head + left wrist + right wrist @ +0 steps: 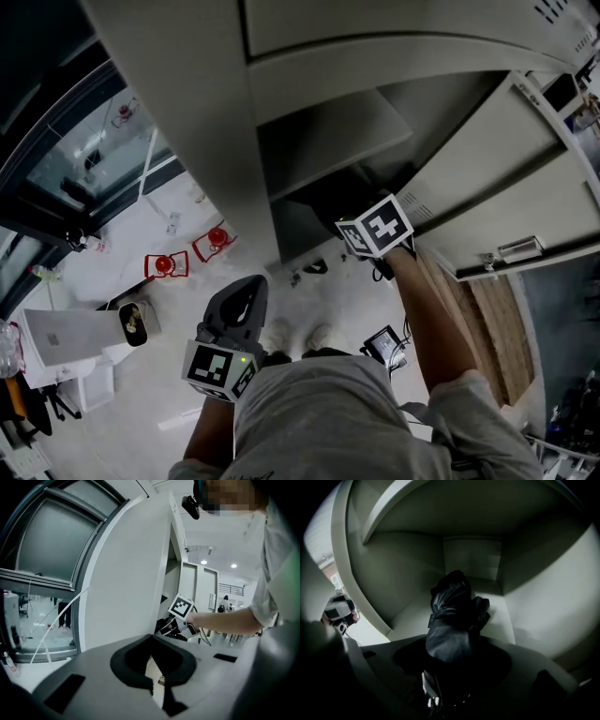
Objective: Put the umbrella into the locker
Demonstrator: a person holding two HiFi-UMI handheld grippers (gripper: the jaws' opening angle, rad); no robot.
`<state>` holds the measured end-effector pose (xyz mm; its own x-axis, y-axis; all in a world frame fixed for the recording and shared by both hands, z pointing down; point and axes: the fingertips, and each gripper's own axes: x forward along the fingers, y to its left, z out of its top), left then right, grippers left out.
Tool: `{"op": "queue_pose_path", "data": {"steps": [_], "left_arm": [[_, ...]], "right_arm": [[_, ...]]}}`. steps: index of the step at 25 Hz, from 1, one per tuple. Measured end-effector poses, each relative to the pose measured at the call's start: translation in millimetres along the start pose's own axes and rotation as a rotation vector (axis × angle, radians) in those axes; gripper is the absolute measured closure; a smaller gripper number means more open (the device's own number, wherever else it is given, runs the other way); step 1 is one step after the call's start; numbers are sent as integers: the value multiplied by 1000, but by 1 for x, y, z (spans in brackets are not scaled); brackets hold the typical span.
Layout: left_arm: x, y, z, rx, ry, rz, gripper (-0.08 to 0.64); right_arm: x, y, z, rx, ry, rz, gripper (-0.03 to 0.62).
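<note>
Right gripper clamps folded black umbrella, angled down into locker compartment to seat it; left gripper closed, empty, parked clear.

Operator's kit as I log it from the feeds:
- Shirt: light grey, short sleeves, plain.
- Shoes: pale, low.
- Head camera: small black unit.
- Left hand-held gripper: grey moulded shell with a black lining round the jaw mouth. Its cube carries black-and-white square markers and a small lit dot on one face.
- Right hand-held gripper: black and white parts, with a matching marker cube. I see a thin cable looping off its rear.
</note>
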<state>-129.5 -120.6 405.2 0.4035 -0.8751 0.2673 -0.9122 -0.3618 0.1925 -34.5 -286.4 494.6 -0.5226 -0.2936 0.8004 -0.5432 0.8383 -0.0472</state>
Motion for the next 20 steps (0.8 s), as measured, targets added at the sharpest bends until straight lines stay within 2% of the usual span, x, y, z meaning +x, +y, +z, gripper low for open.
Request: {"op": "queue_pose_path", "data": {"steps": [5, 20], "left_arm": [[0, -2, -1, 1, 7, -3, 545], [-2, -13, -1, 11, 12, -37, 545]], "right_arm": [[-1, 0, -1, -23, 7, -13, 342], [-27, 11, -5, 5, -85, 52, 321]]}}
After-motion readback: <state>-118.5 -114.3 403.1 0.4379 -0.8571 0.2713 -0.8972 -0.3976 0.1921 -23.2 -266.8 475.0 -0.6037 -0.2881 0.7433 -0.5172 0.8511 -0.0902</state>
